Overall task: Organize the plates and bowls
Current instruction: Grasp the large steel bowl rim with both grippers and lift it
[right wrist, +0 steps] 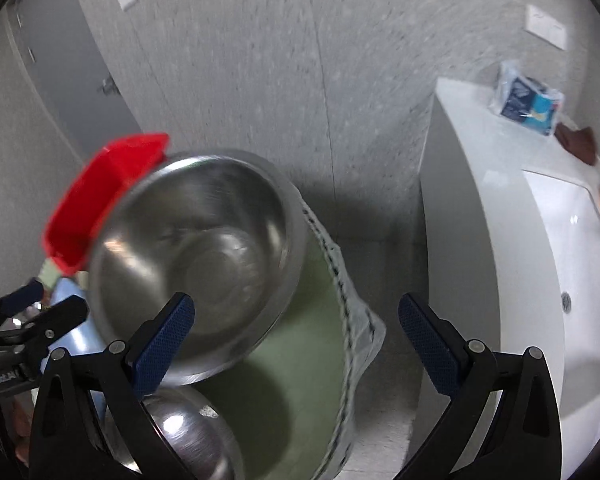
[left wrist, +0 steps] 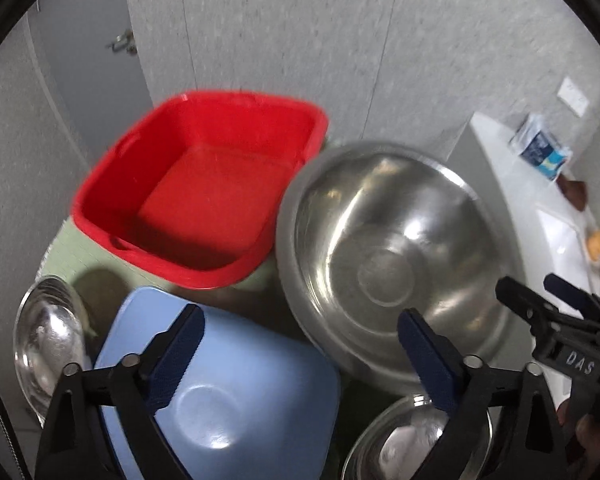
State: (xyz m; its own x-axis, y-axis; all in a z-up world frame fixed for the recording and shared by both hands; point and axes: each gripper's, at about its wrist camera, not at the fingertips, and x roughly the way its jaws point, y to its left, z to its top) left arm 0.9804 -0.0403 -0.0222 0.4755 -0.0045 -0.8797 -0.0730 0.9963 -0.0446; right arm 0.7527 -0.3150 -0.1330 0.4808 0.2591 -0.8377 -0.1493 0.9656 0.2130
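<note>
Green mat [right wrist: 296,364]: it lies under all the dishes; a bare patch shows to the right of the bowls.
Red tub [left wrist: 198,184]: at the back left, its corner is just beside the big steel bowl [left wrist: 388,256].
Big steel bowl: in the middle.
Blue square dish [left wrist: 220,392]: front left, bottom up.
Small steel bowls: one [left wrist: 48,344] at the left edge, one [left wrist: 400,448] in front.
Left claw [left wrist: 300,360]: spread wide, holding nothing.
Right claw [right wrist: 296,344]: spread wide, holding nothing.

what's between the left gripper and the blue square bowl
Nothing visible. The left gripper is open, and the blue square bowl lies right below its fingers, with no dish over it.
</note>
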